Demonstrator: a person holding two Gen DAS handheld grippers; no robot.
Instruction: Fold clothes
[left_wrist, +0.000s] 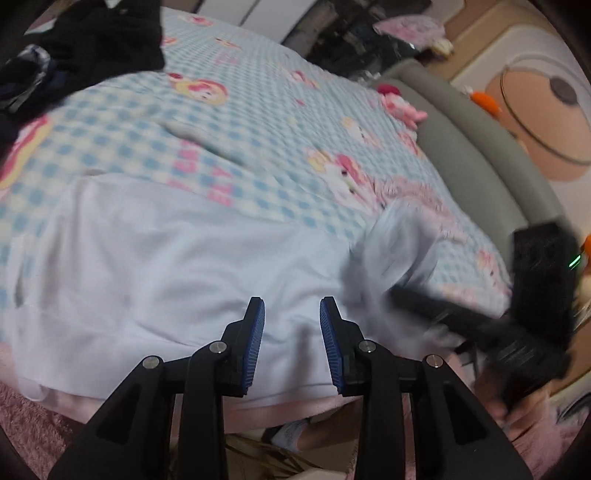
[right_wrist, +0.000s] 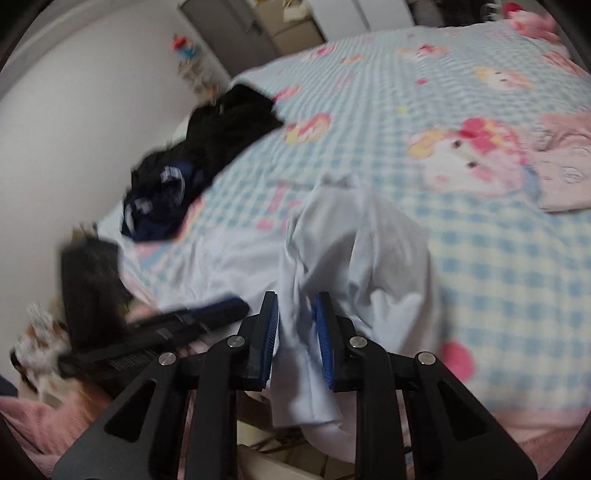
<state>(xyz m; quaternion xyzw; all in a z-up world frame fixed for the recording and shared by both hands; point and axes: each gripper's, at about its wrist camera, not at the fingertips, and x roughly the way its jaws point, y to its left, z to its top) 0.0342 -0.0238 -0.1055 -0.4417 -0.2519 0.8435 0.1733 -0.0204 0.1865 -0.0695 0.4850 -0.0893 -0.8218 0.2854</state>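
Note:
A pale blue-white garment lies spread at the near edge of the bed. My left gripper hovers over its near hem, jaws open with nothing between them. In the right wrist view, my right gripper is shut on a bunched fold of the same garment, with cloth between the blue pads and hanging below them. The right gripper also shows blurred at the right of the left wrist view, lifting the garment's right end. The left gripper shows blurred at the left of the right wrist view.
The bed has a blue checked cartoon sheet. A pile of dark clothes lies at its far left. A folded pink garment lies at the right. A grey padded bed frame runs along one side. Pink blanket edges hang in front.

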